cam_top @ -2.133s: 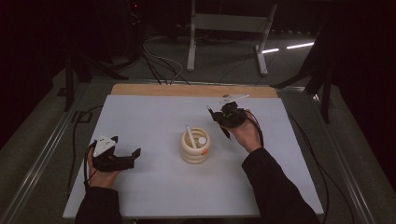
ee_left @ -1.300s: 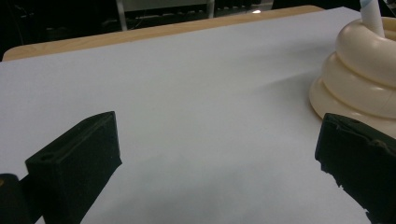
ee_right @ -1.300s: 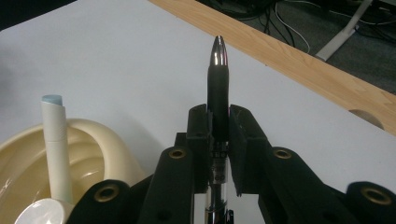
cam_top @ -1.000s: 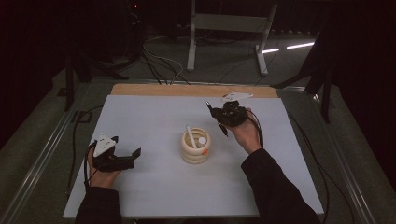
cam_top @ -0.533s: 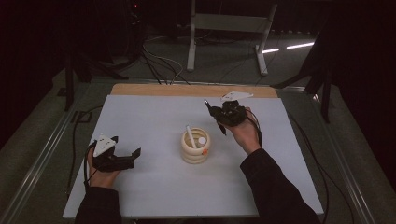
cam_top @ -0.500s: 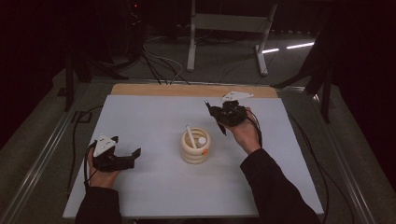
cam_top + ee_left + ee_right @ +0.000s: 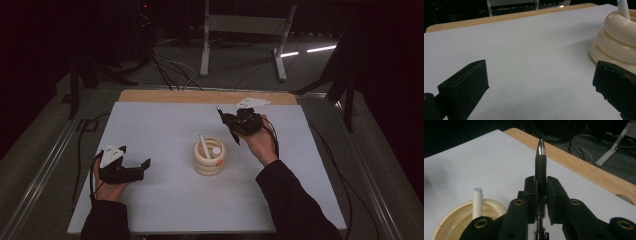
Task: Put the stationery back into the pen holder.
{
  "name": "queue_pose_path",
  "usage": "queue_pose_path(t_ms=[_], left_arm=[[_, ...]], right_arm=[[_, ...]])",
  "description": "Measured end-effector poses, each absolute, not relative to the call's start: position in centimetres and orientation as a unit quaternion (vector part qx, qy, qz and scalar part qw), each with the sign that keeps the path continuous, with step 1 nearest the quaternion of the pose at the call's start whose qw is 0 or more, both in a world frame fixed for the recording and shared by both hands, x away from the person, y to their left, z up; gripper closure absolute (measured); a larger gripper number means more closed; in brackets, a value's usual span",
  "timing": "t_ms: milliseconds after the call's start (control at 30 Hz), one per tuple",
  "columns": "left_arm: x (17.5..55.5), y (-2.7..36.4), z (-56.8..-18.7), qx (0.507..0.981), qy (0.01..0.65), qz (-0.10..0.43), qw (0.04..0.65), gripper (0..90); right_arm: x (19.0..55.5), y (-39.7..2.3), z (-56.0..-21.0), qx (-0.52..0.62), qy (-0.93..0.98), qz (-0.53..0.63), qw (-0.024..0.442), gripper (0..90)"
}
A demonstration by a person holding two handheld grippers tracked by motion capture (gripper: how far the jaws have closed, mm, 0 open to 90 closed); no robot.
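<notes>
The right gripper (image 7: 540, 186), right of centre in the high view, clamps a black pen with a silver tip (image 7: 540, 162). Tip it upright over the cream ribbed holder (image 7: 209, 158) at centre, avoiding the white stick (image 7: 204, 145). The left gripper (image 7: 135, 167) idles, jaws wide, empty.

White surface (image 7: 165, 125) with a wooden far edge.
A cream ringed holder (image 7: 209, 159) stands near its middle, the left gripper (image 7: 131, 172) resting toward its left.
</notes>
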State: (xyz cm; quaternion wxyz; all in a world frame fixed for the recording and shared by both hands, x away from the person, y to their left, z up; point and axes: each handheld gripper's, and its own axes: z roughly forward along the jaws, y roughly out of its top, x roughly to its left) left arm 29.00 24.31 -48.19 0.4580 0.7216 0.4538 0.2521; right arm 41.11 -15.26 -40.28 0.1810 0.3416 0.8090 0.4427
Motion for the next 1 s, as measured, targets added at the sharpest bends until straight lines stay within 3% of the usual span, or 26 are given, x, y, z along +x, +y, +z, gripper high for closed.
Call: queue_pose_path(t_ms=[1000], left_arm=[[29.0,24.4,-48.1,0.719,0.454,0.253,0.461,0.4]], right_arm=[[40.5,-14.1,-39.0,0.334,0.800,0.465,0.179,79.9]])
